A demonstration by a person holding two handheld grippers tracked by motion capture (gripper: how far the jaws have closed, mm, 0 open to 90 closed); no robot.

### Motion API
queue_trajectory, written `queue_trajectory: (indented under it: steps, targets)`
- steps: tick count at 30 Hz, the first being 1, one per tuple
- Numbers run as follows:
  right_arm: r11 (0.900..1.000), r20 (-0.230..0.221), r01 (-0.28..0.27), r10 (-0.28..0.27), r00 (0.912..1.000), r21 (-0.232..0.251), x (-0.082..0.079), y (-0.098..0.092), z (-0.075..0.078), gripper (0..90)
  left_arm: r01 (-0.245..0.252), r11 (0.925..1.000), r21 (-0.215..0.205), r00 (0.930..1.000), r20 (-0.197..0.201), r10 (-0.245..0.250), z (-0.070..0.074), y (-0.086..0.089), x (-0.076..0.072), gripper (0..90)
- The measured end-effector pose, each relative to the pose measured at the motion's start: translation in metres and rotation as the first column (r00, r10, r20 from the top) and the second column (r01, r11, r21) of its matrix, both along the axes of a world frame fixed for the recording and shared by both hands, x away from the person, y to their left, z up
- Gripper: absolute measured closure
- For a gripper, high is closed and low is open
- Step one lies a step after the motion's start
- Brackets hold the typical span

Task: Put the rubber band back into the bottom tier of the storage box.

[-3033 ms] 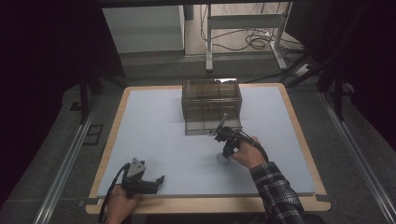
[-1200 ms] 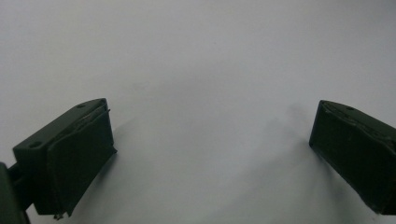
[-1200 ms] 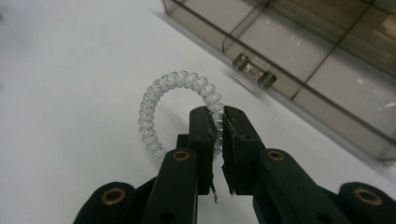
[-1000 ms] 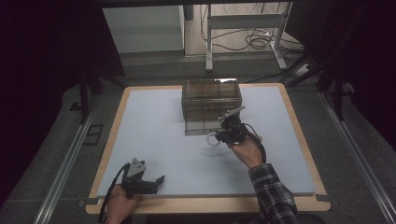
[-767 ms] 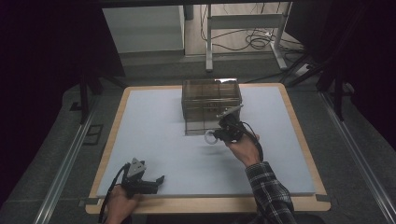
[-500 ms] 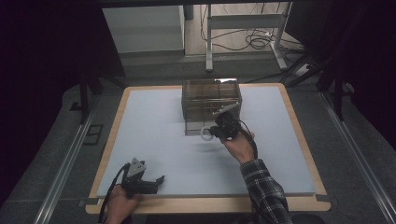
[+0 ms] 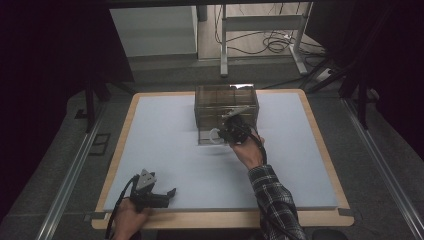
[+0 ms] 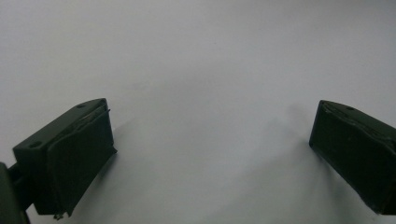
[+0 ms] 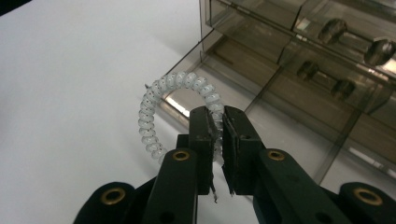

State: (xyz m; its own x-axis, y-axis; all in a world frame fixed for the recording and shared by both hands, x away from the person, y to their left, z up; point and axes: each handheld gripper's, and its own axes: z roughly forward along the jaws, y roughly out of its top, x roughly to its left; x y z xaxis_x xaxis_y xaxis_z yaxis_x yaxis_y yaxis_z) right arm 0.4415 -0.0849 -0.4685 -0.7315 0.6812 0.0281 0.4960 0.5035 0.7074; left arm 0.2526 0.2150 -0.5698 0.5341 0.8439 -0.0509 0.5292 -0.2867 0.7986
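- The right claw is clamped on a coiled hair tie, jaws pinching one side of the loop; it hangs just in front of the smoky drawer unit, above a pulled-out bottom drawer
- Judged from this, the step is dropping the tie into that drawer; carry the loop fully over the drawer's front wall before releasing, and keep it low so it doesn't bounce out; the springy coil may snag on the wall's edge
- The tie is a translucent whitish spiral, ring-shaped, held roughly upright, free of the tabletop
- The left claw rests near the tabletop's front edge, well apart from the unit; its jaws stand wide apart with nothing between them
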Motion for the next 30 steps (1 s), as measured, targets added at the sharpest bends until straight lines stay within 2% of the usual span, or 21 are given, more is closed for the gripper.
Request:
queue_trajectory:
  steps: [7, 14, 23, 30]
  targets:
    - [1.0, 0.008, 0.01, -0.01, 0.9999, 0.001, 0.01, 0.011, -0.007, 81.2, 0.0, 1.0, -0.001, 1.0, 0.0, 0.0, 0.0, 0.0, 0.0, 0.0]
    - [0.999, 0.024, 0.046, -0.046, 0.9986, 0.016, 0.02, 0.019, -0.015, 81.1, 0.0, 1.0, 0.0, 1.0, -0.001, 0.0, 0.0, 0.0, 0.0, 0.0]
    - [0.997, 0.043, 0.072, -0.072, 0.9965, -0.007, 0.03, 0.028, -0.03, 81.0, -0.001, 1.0, -0.002, 1.0, 0.0, 0.001, 0.0, 0.0, 0.0, 0.0]
    - [0.997, 0.026, 0.067, -0.066, 0.9975, -0.04, 0.033, 0.035, -0.041, 80.9, -0.001, 1.0, -0.002, 1.0, 0.0, 0.001, 0.0, 0.0, 0.0, 0.0]
